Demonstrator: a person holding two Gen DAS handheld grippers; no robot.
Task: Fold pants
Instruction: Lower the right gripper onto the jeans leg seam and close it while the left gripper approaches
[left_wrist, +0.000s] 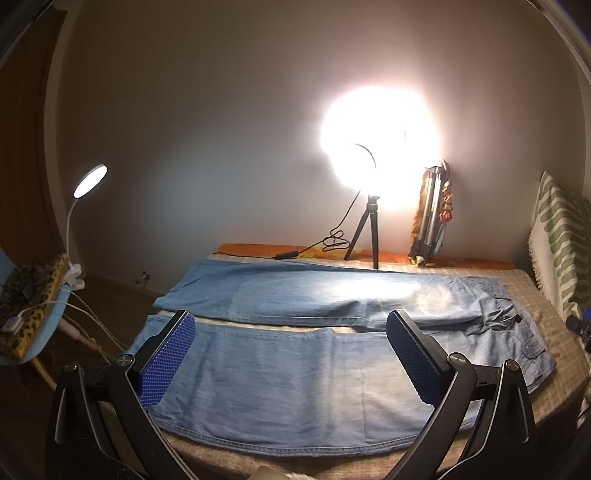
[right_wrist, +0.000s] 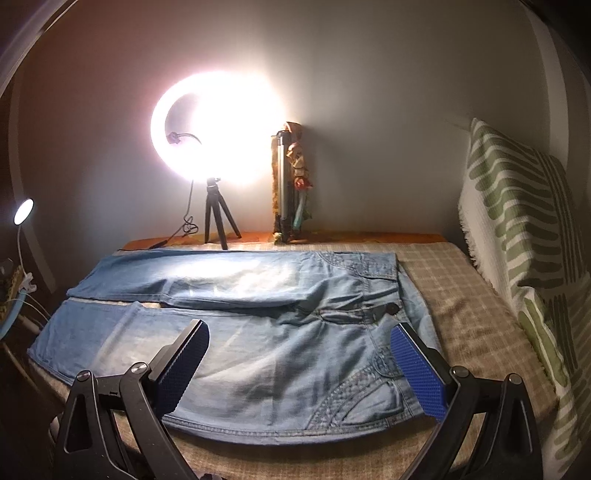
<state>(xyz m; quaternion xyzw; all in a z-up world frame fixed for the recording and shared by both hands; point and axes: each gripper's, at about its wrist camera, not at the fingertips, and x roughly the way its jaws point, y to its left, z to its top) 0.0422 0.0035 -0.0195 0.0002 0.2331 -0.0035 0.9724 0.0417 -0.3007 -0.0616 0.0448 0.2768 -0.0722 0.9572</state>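
On plaid cover (right_wrist: 454, 295): pants (right_wrist: 236, 332) flat, legs apart, waistband right. Left gripper (left_wrist: 291, 354) over near leg, right gripper (right_wrist: 301, 358) over hip; both jaws apart, empty. Advice: pinch near-side seam at both spots, lift evenly, lay onto far leg, align edges.

Light blue denim pants (left_wrist: 295, 384), unfolded, spread flat, legs side by side pointing left, waistband right

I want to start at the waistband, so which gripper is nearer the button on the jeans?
Right. The right gripper hovers open over the waist end, with the button just beyond its right finger. The left gripper hovers open over the legs; the button lies far off to its right.
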